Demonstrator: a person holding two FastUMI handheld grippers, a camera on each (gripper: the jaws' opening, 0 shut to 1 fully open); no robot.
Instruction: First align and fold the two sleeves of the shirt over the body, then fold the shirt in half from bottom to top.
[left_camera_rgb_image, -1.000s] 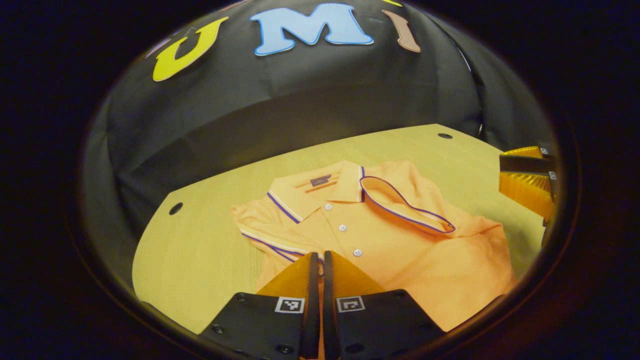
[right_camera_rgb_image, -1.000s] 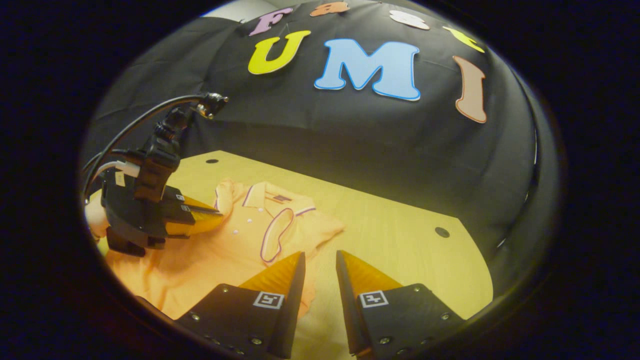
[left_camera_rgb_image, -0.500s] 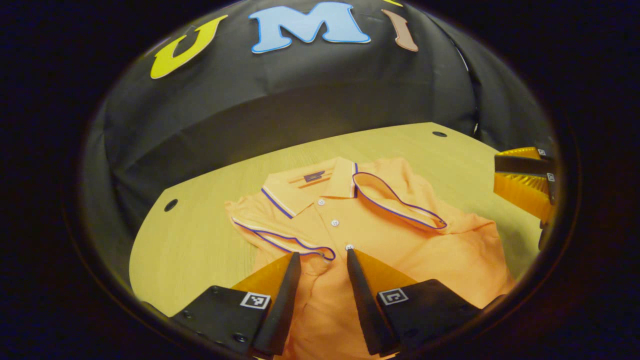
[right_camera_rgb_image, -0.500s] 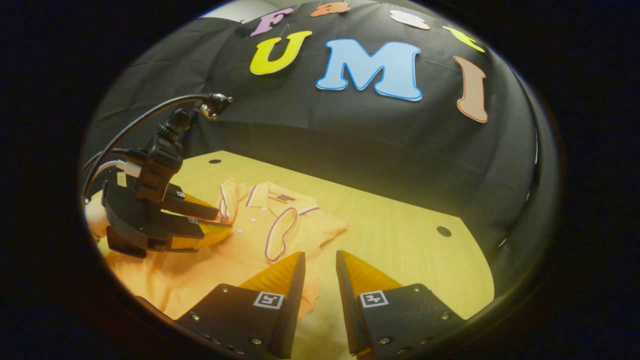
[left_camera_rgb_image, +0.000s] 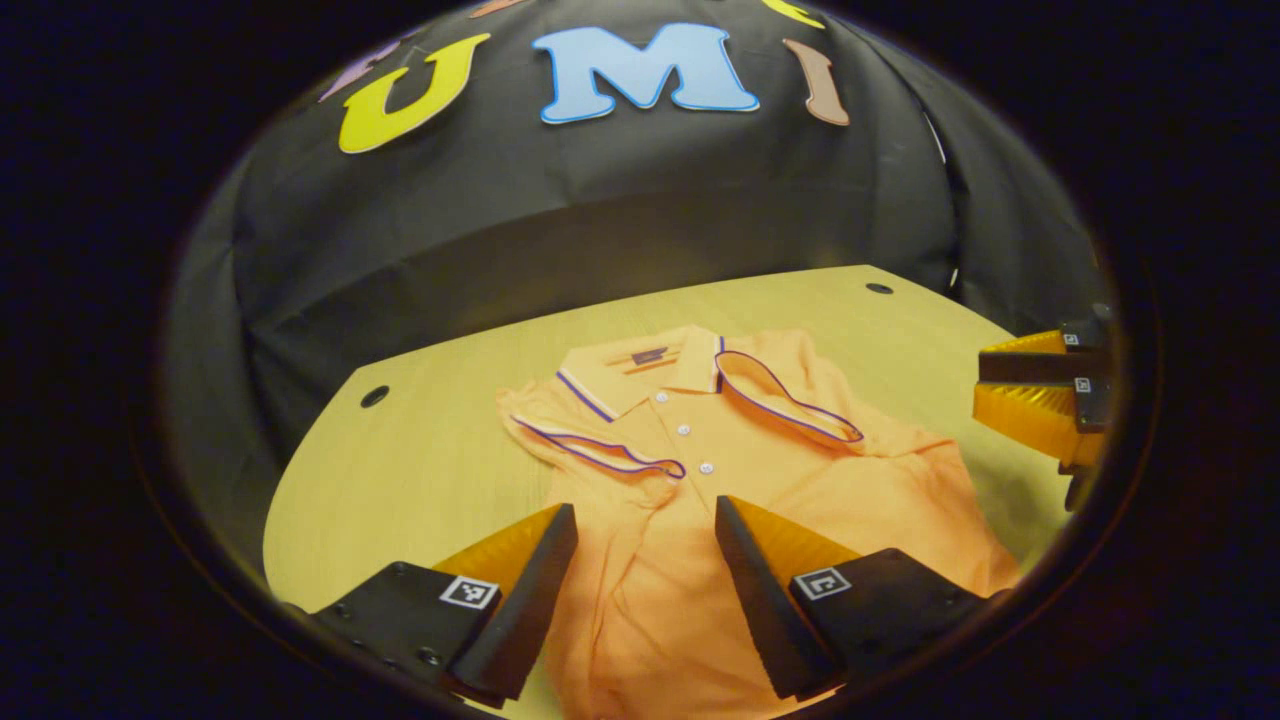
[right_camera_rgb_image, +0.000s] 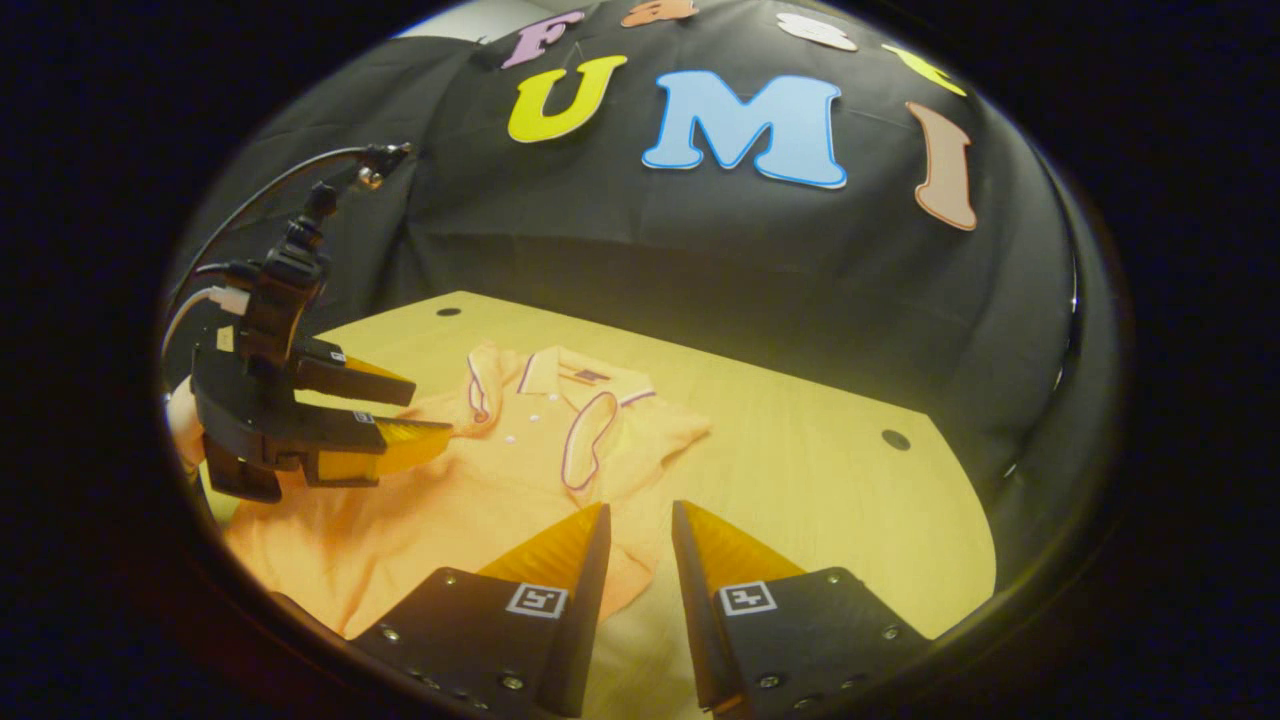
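Left gripper view: shirt (left_camera_rgb_image: 760, 480) lies lengthwise, collar (left_camera_rgb_image: 640, 375) toward the wall.

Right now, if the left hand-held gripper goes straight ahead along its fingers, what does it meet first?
Probably the orange polo shirt: its body lies between and ahead of the open left hand-held gripper, near the folded left sleeve. Height above the cloth is unclear.
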